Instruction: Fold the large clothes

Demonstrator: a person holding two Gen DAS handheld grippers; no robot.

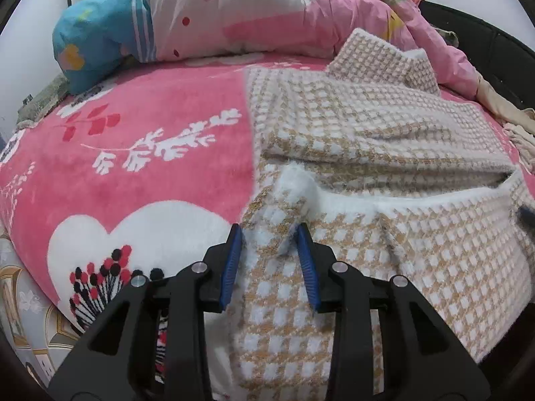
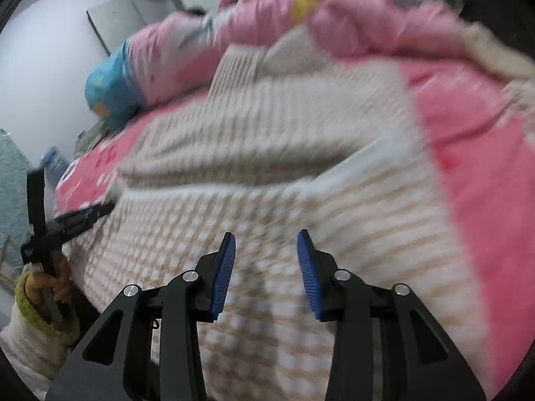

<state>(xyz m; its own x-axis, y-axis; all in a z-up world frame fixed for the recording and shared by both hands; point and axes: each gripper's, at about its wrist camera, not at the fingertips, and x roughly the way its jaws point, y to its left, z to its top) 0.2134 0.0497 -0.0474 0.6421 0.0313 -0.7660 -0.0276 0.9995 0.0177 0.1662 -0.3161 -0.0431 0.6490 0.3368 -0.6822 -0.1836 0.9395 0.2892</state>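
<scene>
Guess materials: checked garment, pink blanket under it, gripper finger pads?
Checked garment: looks like thick fuzzy knit or woven wool blend, tan-and-white checks, fluffy white edge. Pink blanket: plush fleece, matte short pile, printed white leaves. Left gripper finger pads: blue ribbed, likely rubber or soft plastic, on black hard-plastic fingers.

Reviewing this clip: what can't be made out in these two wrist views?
- Right wrist view: motion blur smears the checked garment, so its folds and edges are unreadable.
- Left wrist view: the left hand-held gripper body covers the garment's near hem.
- Left wrist view: the right hand-held gripper is cut off at the right edge.
</scene>
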